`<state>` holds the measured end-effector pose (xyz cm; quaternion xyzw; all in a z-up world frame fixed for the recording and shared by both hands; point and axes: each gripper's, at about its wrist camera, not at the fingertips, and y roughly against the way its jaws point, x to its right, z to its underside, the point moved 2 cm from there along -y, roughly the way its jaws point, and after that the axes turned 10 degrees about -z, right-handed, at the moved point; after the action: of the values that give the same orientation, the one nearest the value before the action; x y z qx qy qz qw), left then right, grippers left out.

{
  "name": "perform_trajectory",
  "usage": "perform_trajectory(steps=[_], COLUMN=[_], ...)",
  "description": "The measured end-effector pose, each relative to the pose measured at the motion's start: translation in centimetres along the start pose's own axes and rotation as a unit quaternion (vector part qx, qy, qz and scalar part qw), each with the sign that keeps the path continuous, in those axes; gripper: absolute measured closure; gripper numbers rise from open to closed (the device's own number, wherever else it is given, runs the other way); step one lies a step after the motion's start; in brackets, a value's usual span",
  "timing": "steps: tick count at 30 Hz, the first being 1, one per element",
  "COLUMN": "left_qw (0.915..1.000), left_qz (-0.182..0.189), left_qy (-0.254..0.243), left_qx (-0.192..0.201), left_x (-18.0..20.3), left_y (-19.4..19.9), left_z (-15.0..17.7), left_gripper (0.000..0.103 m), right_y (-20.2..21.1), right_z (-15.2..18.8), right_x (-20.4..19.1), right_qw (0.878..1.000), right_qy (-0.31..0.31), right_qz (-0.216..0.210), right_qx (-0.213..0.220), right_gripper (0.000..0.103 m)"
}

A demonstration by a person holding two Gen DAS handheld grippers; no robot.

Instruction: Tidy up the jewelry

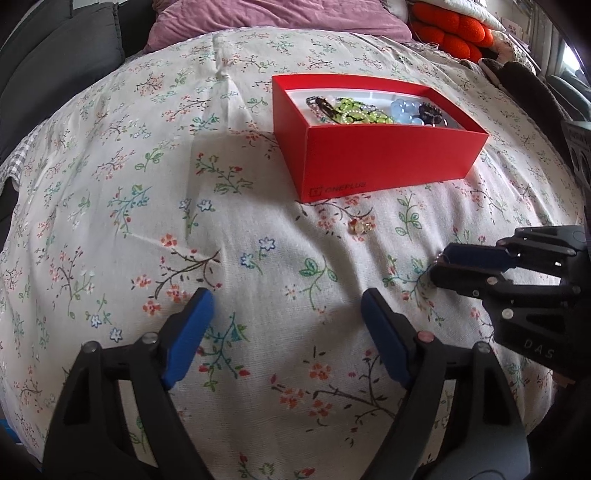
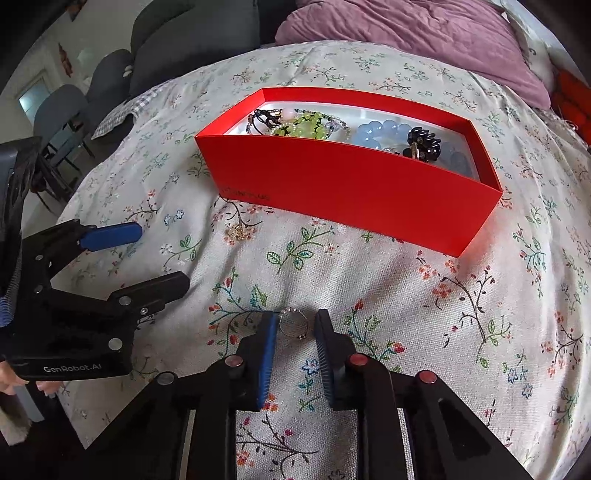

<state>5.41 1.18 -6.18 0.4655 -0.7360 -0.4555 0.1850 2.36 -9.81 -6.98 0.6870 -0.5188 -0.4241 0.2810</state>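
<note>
A red box (image 1: pixel 376 155) (image 2: pixel 354 188) stands on the floral bedspread and holds green, blue and black bead jewelry (image 2: pixel 306 127). A small gold piece (image 1: pixel 360 225) (image 2: pixel 238 232) lies on the cloth in front of the box. A thin silver ring (image 2: pixel 291 323) lies on the cloth between the tips of my right gripper (image 2: pixel 295 321). Its jaws stand a little apart around the ring, not closed on it. My left gripper (image 1: pixel 286 302) is open and empty, low over the cloth. The right gripper also shows in the left wrist view (image 1: pixel 439 267), and the left gripper in the right wrist view (image 2: pixel 162 254).
A purple pillow (image 1: pixel 273 18) lies at the head of the bed and an orange plush thing (image 1: pixel 454 33) at the far right. Grey chairs (image 2: pixel 110 77) stand past the left edge of the bed. Floral bedspread (image 1: pixel 147 206) stretches left of the box.
</note>
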Motion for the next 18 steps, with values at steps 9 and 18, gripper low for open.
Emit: perform_trajectory(steps=[9,18], left_qw=[0.9995,0.9982], left_qz=[0.026,0.054], left_qy=[-0.015,-0.022], left_qx=[0.007,0.011], left_x=[1.6,3.1], left_y=[0.1,-0.4], left_z=[-0.7,-1.7], left_gripper=[0.044,0.073], right_y=[0.6,1.9], right_z=[-0.1,0.3], right_x=[0.5,1.9], right_qw=[1.0,1.0], right_qy=[0.001,-0.001], right_qz=[-0.009,0.0], right_qx=[-0.006,-0.002], right_gripper=[0.096,0.097])
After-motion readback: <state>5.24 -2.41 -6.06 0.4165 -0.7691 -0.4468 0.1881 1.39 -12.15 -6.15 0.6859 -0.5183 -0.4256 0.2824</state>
